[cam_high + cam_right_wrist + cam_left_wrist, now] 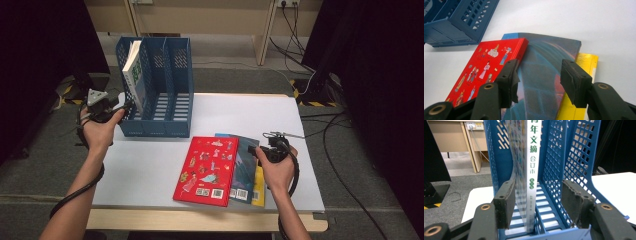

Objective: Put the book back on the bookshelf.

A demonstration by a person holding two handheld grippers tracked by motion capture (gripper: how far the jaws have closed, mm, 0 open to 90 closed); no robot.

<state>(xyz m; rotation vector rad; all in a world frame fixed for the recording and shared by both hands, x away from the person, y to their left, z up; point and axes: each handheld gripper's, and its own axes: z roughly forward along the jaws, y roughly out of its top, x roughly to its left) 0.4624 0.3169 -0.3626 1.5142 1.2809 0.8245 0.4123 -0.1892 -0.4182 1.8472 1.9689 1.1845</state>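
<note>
- White and rectangular, the surface (150, 165) stands on a grey carpeted floor (360, 150), with dark curtains at both sides of the room.
- At the far left corner of the surface stands a blue file rack (170, 100) with three slots.
- A white book (134, 70) stands upright in the leftmost slot, leaning a little, its spine with green characters turned toward the left tongs (537, 202).
- The left tongs are spread at the rack's open front; the book's spine stands between the pads, close to one pad and well apart from the other, and neither pad presses on it.
- Near the front edge lies a stack of three books: a red book (207, 170) with small cartoon figures on top, a blue-grey book (246, 170) under it, and a yellow book (259, 187) at the bottom.
- The right tongs (539, 75) hover spread just over the blue-grey book, the red book beside one pad and the yellow one beside the other; nothing is pinched.
</note>
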